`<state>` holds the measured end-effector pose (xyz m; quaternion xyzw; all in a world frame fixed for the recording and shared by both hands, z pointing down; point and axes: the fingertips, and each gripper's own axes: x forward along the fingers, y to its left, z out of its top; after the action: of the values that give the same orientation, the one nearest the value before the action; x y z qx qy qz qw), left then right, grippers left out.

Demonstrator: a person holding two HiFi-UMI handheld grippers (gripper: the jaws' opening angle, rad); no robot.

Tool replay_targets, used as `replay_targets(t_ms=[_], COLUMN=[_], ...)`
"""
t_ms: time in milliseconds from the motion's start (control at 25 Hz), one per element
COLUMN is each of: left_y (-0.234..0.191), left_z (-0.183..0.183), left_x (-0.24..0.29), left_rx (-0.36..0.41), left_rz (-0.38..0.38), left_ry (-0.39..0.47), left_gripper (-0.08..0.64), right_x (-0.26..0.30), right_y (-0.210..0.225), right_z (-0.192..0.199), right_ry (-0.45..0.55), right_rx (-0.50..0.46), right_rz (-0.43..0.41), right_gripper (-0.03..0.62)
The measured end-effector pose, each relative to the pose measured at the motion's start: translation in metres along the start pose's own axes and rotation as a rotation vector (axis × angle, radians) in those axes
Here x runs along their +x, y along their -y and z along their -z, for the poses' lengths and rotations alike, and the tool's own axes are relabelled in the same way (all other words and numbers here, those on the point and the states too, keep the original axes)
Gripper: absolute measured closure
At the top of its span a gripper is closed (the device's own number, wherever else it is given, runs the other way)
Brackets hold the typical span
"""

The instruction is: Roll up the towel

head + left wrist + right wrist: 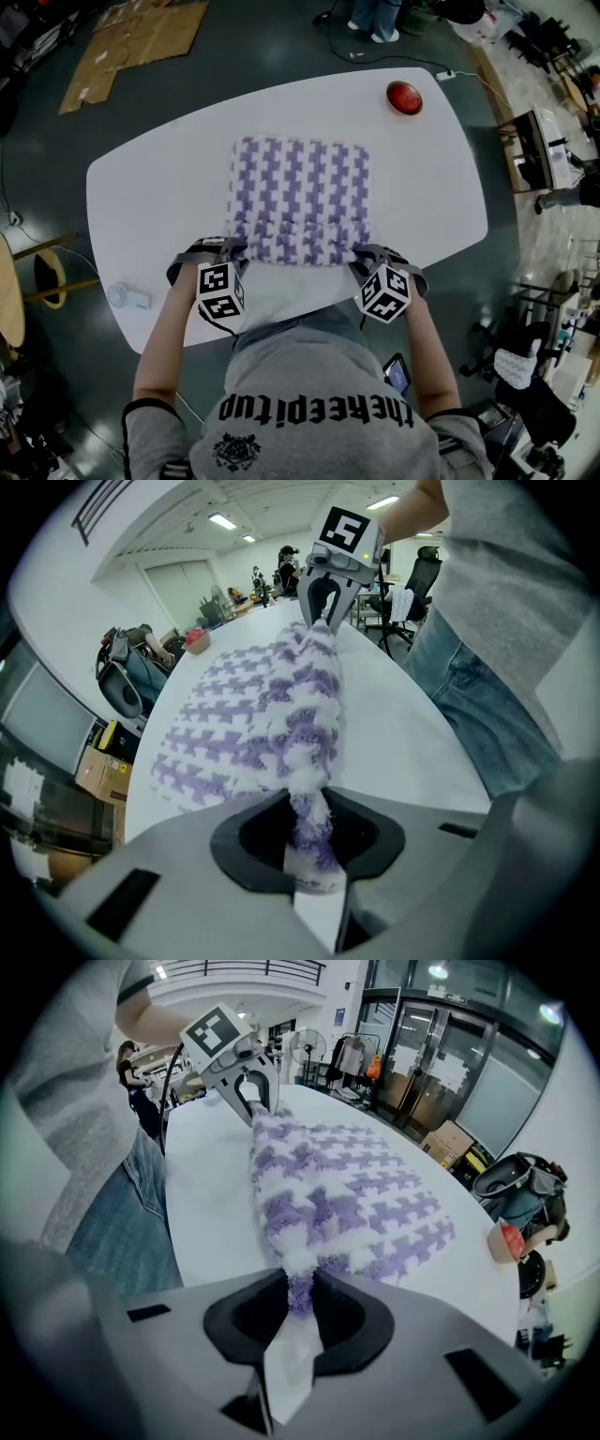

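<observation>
A purple-and-white patterned towel (300,192) lies spread on the white table (141,187), its near edge lifted and bunched into a fold. My left gripper (232,249) is shut on the towel's near left corner (309,827). My right gripper (361,253) is shut on the near right corner (298,1283). In the left gripper view the right gripper (323,621) shows at the far end of the folded edge. In the right gripper view the left gripper (251,1101) shows the same way. The fold runs between them, raised a little off the table.
A red round object (404,97) sits at the table's far right. A small white device (128,297) lies near the front left edge. The person stands against the near edge. Cardboard sheets (141,37) lie on the floor beyond; chairs and equipment stand around.
</observation>
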<state>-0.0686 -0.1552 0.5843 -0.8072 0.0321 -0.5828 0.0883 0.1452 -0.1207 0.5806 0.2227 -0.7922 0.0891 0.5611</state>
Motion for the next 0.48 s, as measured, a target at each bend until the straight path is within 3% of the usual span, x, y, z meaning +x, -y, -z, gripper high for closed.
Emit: replay_targets(t_ms=[480], left_y=[-0.039], left_z=[-0.013], left_x=[-0.011], left_rx=[-0.032], left_rz=[-0.039], left_ry=[0.045], left_gripper=[0.469], right_x=[-0.021], right_y=[0.04], right_z=[-0.014], right_ry=[0.079], right_rx=[0.084], right_rz=[0.056], right_gripper=[0.518])
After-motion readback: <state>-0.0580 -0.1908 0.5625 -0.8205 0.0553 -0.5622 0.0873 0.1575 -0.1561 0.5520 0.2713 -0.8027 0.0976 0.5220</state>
